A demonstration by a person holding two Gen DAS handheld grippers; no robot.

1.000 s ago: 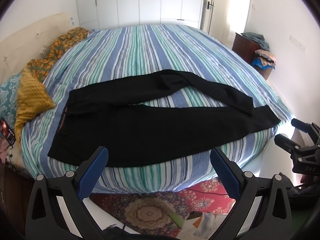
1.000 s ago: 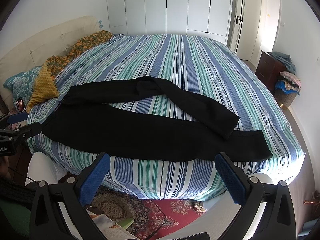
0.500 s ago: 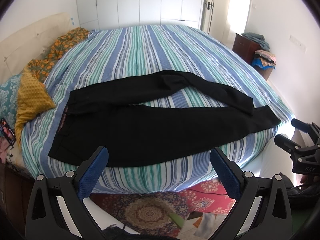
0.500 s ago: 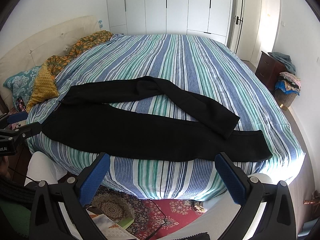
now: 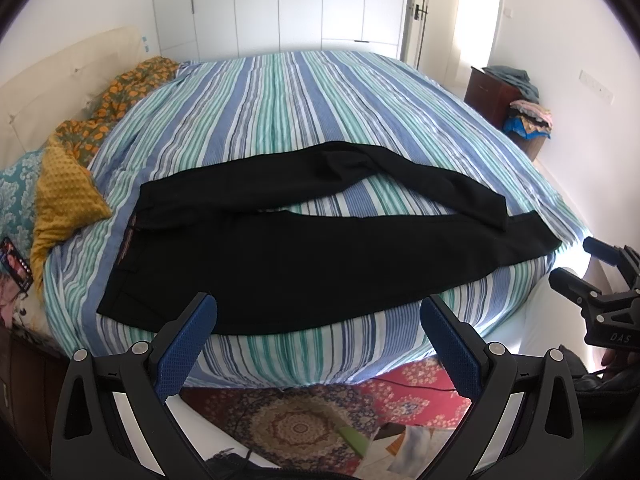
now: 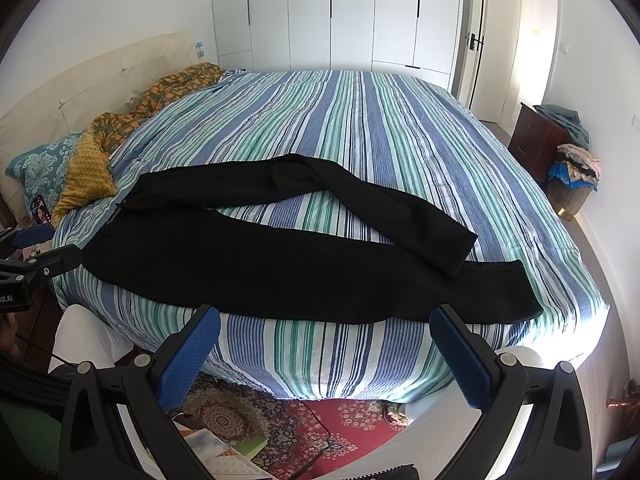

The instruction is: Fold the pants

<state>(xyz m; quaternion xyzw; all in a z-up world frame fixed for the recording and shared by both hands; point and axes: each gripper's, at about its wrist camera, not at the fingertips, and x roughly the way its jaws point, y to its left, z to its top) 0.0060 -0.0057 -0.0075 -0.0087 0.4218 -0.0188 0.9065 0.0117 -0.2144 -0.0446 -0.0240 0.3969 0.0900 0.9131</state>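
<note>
Black pants (image 5: 304, 256) lie flat near the front edge of the striped bed (image 5: 280, 112), waistband to the left, legs to the right. The far leg bends and its cuff lies over the near leg. They also show in the right wrist view (image 6: 280, 264). My left gripper (image 5: 318, 330) is open and empty, held off the bed's front edge below the pants. My right gripper (image 6: 324, 338) is open and empty, also in front of the bed edge. The right gripper also shows in the left wrist view (image 5: 576, 264), and the left one in the right wrist view (image 6: 40, 246).
Yellow and patterned pillows (image 5: 60, 196) lie at the bed's left by the headboard. A phone (image 5: 16, 258) lies at the left edge. A red patterned rug (image 5: 304, 416) with papers covers the floor below. A dark cabinet (image 5: 494, 92) and a clothes basket (image 6: 572, 184) stand at the right wall.
</note>
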